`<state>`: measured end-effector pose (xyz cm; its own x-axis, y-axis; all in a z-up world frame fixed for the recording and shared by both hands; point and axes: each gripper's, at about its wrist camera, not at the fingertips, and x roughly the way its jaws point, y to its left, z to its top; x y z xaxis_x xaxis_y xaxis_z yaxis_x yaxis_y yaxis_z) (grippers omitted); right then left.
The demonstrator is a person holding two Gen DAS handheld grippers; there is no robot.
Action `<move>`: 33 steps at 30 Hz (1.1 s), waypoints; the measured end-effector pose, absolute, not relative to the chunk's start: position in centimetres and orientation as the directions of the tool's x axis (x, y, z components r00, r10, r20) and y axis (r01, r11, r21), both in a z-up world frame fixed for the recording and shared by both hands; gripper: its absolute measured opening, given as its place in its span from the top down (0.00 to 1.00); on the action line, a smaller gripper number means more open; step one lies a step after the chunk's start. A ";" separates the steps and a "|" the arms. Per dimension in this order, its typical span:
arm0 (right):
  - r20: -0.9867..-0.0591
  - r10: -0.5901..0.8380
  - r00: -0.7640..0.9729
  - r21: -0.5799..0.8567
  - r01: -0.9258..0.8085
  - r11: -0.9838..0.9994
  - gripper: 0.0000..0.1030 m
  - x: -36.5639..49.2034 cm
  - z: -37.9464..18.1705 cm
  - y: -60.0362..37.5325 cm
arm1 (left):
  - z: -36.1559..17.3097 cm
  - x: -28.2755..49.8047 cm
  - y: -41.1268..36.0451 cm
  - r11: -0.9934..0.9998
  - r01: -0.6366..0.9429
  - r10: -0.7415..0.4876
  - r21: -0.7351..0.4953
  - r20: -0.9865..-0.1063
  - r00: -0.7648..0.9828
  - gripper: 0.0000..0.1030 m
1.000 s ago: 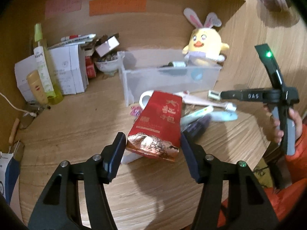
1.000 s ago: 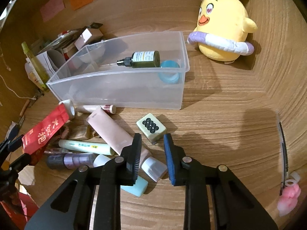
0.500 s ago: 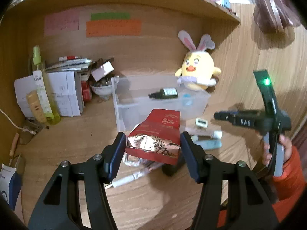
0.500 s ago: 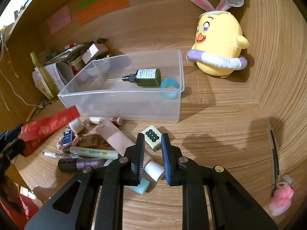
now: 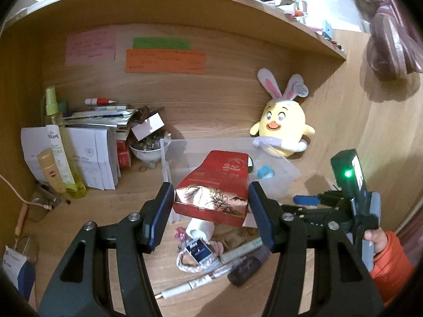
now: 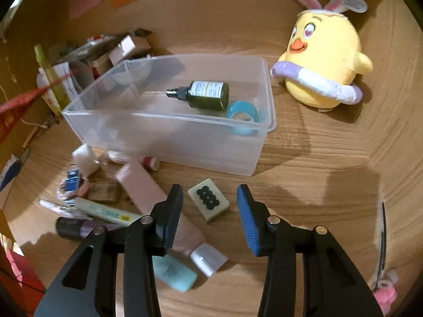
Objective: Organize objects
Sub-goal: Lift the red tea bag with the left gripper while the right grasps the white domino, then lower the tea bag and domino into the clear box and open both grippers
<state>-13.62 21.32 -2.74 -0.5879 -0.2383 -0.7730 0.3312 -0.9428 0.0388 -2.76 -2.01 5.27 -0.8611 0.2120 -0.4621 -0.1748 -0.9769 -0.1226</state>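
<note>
My left gripper (image 5: pixel 211 206) is shut on a red tea packet (image 5: pixel 216 185) and holds it in the air in front of the clear plastic bin (image 5: pixel 288 174). The bin (image 6: pixel 169 137) holds a dark green bottle (image 6: pixel 206 95) and a blue tape ring (image 6: pixel 242 113). My right gripper (image 6: pixel 208 219) is open and empty, low over a mahjong tile (image 6: pixel 208 199) on the desk. Left of the tile lie a pink tube (image 6: pixel 148 192), a cream tube (image 6: pixel 105 212), a purple tube (image 6: pixel 74 227) and a mint tube (image 6: pixel 174 274).
A yellow plush chick (image 6: pixel 322 60) sits right of the bin against the back wall. Papers, a bowl and spray bottles (image 5: pixel 56 142) crowd the back left corner. A pink charm (image 6: pixel 384 294) lies at the right edge. A shelf (image 5: pixel 185 13) runs overhead.
My left gripper has lifted the red packet off the pile and up toward the bin. My right gripper has opened and moved over the mahjong tile.
</note>
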 end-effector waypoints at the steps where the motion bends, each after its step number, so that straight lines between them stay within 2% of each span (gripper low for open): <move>1: -0.780 -0.236 -0.580 0.035 0.336 -0.941 0.62 -13.9 -3.0 21.2 | 5.2 -3.1 -2.0 -0.978 -0.171 0.208 -0.121 -0.465 -0.861 0.44; 6: -0.796 -0.240 -0.555 0.028 0.363 -0.931 0.62 -14.3 -3.8 20.9 | 4.6 -5.6 -2.0 -0.980 -0.150 0.197 -0.134 -0.497 -0.845 0.44; 8: -0.803 -0.246 -0.543 0.033 0.372 -0.927 0.68 -14.5 -4.2 20.9 | 4.1 -6.5 -1.9 -0.980 -0.144 0.196 -0.140 -0.512 -0.836 0.44; 9: -0.805 -0.250 -0.539 0.037 0.374 -0.927 0.76 -14.5 -4.3 21.0 | 3.9 -7.0 -1.9 -0.980 -0.141 0.194 -0.141 -0.520 -0.832 0.44; 10: -0.800 -0.248 -0.546 0.034 0.370 -0.928 0.78 -14.4 -4.3 21.2 | 3.6 -7.4 -1.8 -0.980 -0.137 0.192 -0.142 -0.528 -0.827 0.44; 18: -0.752 -0.303 -0.586 0.091 0.363 -0.927 0.78 -13.3 -2.2 22.7 | 1.9 -10.0 -1.3 -0.985 -0.112 0.167 -0.129 -0.580 -0.797 0.44; 27: -0.666 -0.338 -0.665 0.091 0.377 -0.922 0.78 -12.0 2.3 23.7 | 1.7 -12.1 -0.3 -0.988 -0.112 0.154 -0.107 -0.601 -0.784 0.44; 33: -0.645 -0.349 -0.680 0.091 0.385 -0.918 0.78 -13.4 3.6 23.4 | 1.6 -13.9 0.5 -0.990 -0.113 0.141 -0.085 -0.621 -0.771 0.44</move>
<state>-13.40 23.45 3.57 -0.6795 -0.3491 -0.6453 0.3851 -0.9184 0.0913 -13.90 0.50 1.61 -0.7709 0.1408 -0.6212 -0.1127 -0.9900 -0.0846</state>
